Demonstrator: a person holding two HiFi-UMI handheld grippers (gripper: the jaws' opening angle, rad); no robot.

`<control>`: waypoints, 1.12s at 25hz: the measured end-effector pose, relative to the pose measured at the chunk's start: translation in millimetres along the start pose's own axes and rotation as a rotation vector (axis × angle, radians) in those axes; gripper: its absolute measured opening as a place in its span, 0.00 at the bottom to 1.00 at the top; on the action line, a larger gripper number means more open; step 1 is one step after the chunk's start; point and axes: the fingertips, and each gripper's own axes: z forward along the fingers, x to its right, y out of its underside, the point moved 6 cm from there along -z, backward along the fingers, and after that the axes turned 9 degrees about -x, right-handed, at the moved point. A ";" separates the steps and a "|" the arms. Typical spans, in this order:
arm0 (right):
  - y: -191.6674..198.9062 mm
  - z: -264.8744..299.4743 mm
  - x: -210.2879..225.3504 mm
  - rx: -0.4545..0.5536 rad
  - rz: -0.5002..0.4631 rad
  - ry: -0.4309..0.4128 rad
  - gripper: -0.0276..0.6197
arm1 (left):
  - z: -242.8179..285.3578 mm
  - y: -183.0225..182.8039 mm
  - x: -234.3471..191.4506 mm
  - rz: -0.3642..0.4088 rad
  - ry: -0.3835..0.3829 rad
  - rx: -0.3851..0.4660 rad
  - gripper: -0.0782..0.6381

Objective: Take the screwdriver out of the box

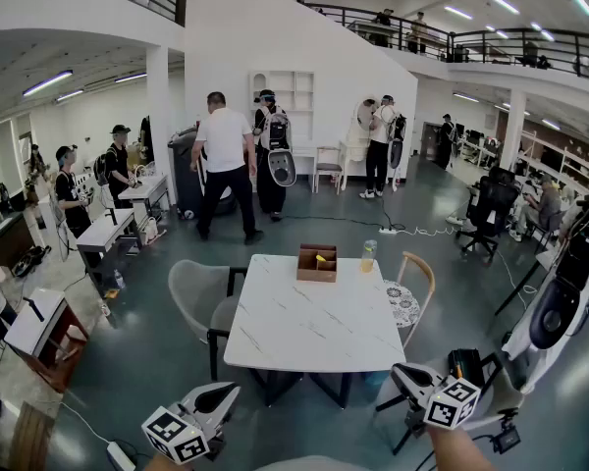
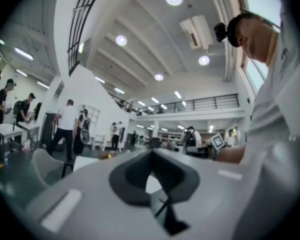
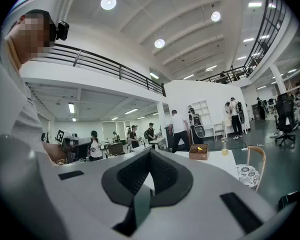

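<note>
Both your grippers, left (image 1: pixel 231 391) and right (image 1: pixel 399 370), sit closed and empty, well apart from the box (image 1: pixel 317 276). Its screwdriver (image 1: pixel 320 259) is probably light, stiff and slick, so pinch the yellow handle.

Pale grey left gripper (image 1: pixel 226 391) and right gripper (image 1: pixel 401 371) carry black-and-white marker cubes (image 1: pixel 177 435)

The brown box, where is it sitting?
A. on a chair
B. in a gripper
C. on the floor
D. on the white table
D: the brown box sits on the white table, near its far edge, next to a bottle.
</note>
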 end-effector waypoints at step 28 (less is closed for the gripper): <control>9.4 -60.5 84.1 0.007 0.046 -0.132 0.05 | 91.6 -11.3 69.2 0.019 -0.032 -0.002 0.12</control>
